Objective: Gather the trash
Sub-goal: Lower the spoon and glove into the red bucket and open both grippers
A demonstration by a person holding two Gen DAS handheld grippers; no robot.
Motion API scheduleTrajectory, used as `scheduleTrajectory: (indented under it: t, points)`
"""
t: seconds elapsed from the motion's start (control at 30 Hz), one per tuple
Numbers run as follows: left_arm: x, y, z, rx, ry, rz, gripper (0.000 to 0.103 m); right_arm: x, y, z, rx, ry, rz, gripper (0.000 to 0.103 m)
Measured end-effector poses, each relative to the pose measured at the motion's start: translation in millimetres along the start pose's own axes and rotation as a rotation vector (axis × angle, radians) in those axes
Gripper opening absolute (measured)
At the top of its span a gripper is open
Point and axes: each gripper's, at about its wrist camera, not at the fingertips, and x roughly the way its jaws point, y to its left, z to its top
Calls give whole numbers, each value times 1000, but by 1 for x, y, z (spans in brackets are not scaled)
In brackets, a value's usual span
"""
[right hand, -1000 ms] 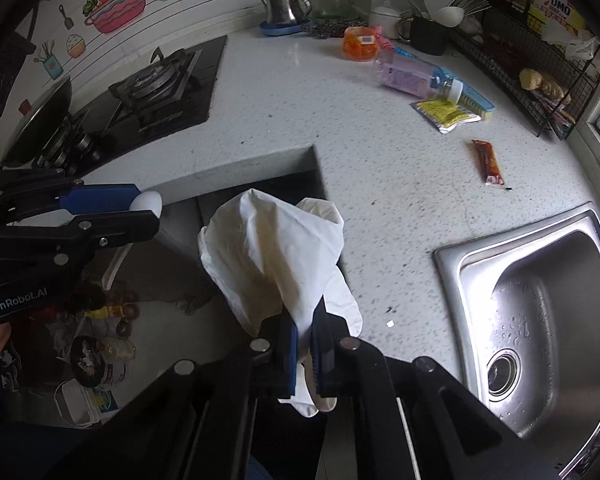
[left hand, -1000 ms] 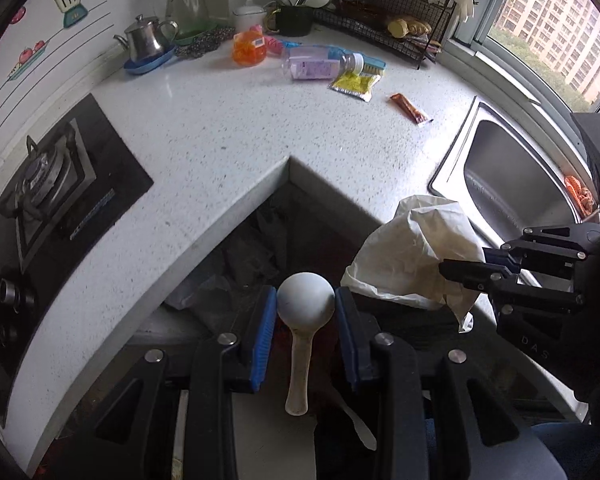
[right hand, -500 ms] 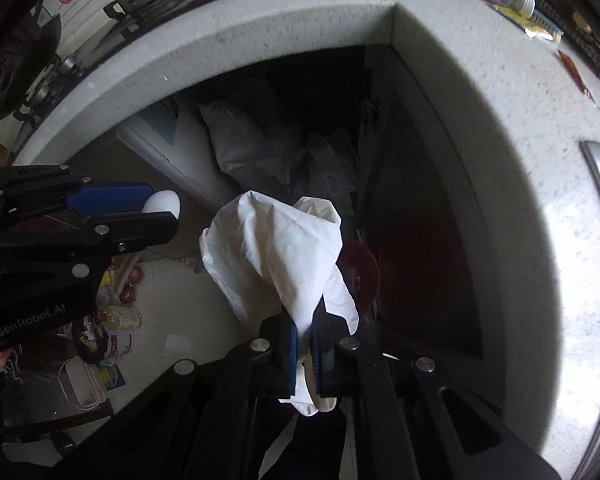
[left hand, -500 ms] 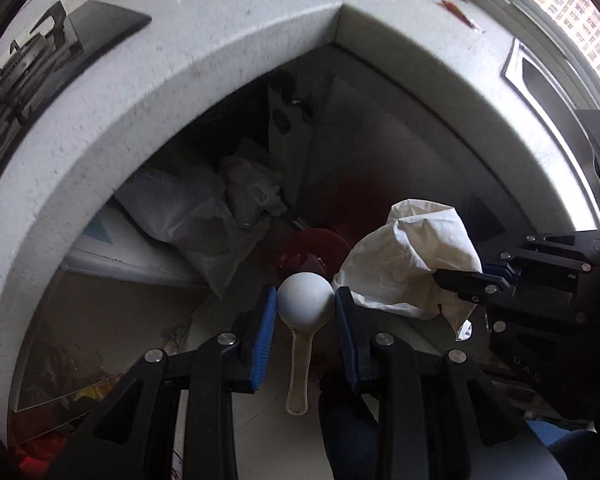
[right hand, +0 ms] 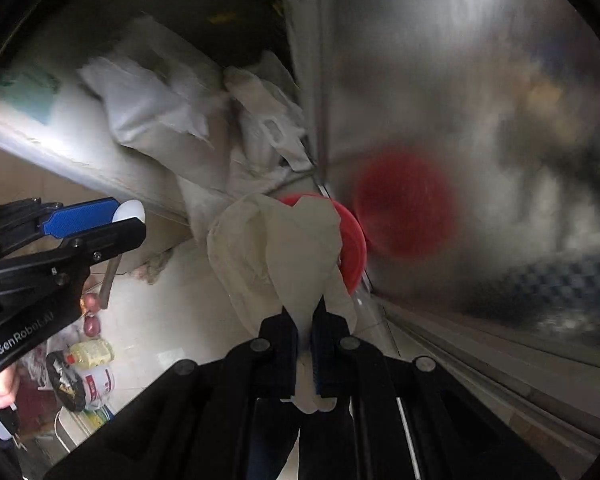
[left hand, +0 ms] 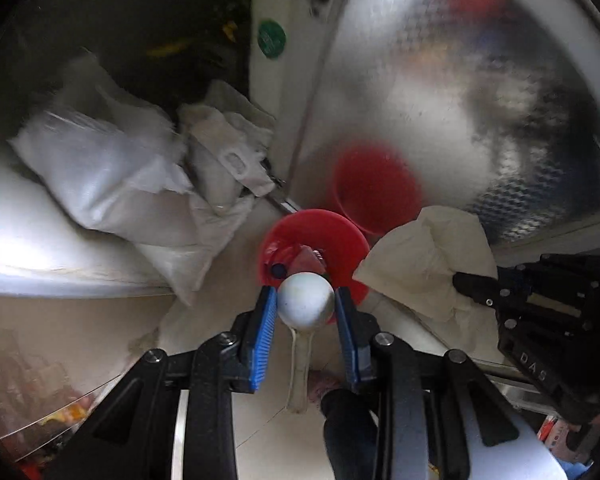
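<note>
Both views are dim and heavily curved by the fisheye lens, with black vignette in the corners. The upper left of each frame falls into deep shadow. Motion blur smears the metal panel point(left hand: 480, 92) at upper right, where patchy glare and a fuzzy red reflection show, and softens the white bags point(left hand: 112, 184) at left. The nearer fingers point(left hand: 262, 340) and the red bin point(left hand: 312, 226) at the centre stay fairly sharp. A pale floor point(right hand: 172, 312) at lower left catches soft light.

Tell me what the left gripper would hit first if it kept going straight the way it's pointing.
Most likely the red bin. The left gripper, shut on the white spoon, points down at the bin's open mouth just beyond the spoon's bowl. Depth is hard to judge, so the spoon would probably enter first.
</note>
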Motion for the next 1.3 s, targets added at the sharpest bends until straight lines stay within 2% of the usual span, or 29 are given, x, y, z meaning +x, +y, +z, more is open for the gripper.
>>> scheduleTrajectory:
  t: [0.13, 0.33, 0.4, 0.43, 0.63, 0.73, 0.9, 0.97, 1.07, 1.3]
  points:
    - [33, -4, 5, 22, 13, -7, 28, 26, -8, -1, 33, -3, -28, 5]
    - [64, -14, 10, 59, 25, -29, 28, 38, -25, -11, 91, -14, -58, 5]
    - [66, -15, 11, 62, 21, -37, 31, 33, -28, -13, 106, -18, -55, 5]
    - [67, -15, 12, 62, 23, -43, 38, 33, -30, -14, 115, -14, -53, 5]
    - [59, -15, 17, 84, 13, -16, 58, 33, -33, -10, 144, -17, -48, 5]
    - [54, -12, 17, 87, 30, -31, 58, 32, -31, -5, 150, -32, -48, 5]
    - [50, -4, 10, 88, 43, -3, 58, 33, -23, 2, 124, -31, -32, 5]
    - [46, 0, 6, 83, 17, 29, 58, 34, -19, 6, 109, -27, -20, 5]
    - [43, 10, 1, 62, 3, 31, 58, 39, -11, 10, 88, -17, -3, 5]
    - [45, 45, -7, -74, 1, 2, 83, 55, 2, 19, 40, -3, 24, 5]
